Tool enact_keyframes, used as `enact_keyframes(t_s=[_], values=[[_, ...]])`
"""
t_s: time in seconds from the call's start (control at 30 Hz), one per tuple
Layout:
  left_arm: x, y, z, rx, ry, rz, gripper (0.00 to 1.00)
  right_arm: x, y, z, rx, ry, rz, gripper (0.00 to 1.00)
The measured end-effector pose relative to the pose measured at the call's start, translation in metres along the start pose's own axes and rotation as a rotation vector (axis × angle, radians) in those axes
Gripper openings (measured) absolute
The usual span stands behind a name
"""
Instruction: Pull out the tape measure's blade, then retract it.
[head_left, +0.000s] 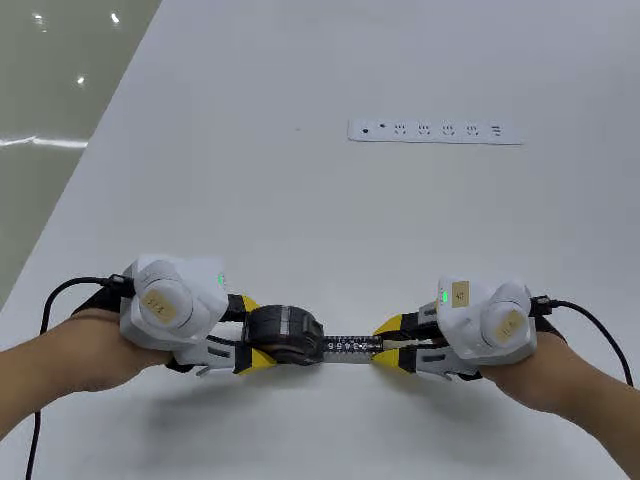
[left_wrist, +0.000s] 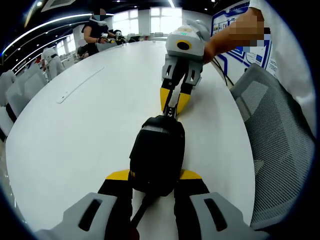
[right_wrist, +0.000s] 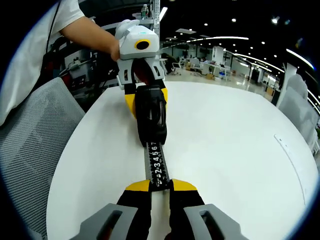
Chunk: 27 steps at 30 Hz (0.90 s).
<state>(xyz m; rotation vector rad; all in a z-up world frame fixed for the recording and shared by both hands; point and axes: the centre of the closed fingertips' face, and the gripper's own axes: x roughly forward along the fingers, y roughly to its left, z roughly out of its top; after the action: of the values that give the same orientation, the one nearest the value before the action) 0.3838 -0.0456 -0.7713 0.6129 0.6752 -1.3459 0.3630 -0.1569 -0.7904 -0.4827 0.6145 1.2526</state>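
A black tape measure case (head_left: 284, 335) sits low over the white table, clamped between the yellow-tipped jaws of my left gripper (head_left: 250, 332). In the left gripper view the case (left_wrist: 157, 154) sits right in front of the jaws. A short length of black blade with white numbers (head_left: 351, 345) runs right from the case to my right gripper (head_left: 388, 343), which is shut on the blade's end. The right gripper view shows the blade (right_wrist: 156, 167) leading from my right gripper (right_wrist: 159, 186) to the case (right_wrist: 151, 119) and my left gripper (right_wrist: 146, 97) beyond.
A white power strip (head_left: 435, 131) lies flat further back on the white table (head_left: 300, 200). The table's left edge borders a glossy floor (head_left: 50, 100). A mesh chair (left_wrist: 272, 130) stands beside the table, and people stand far off in the room.
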Motion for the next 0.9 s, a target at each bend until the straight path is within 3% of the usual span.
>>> enact_keyframes(t_s=[0.9], values=[[0.001,-0.001,0.001,0.004,-0.003,0.0,0.26,-0.037,-0.007,-0.032,0.016,0.055,-0.042,0.09]])
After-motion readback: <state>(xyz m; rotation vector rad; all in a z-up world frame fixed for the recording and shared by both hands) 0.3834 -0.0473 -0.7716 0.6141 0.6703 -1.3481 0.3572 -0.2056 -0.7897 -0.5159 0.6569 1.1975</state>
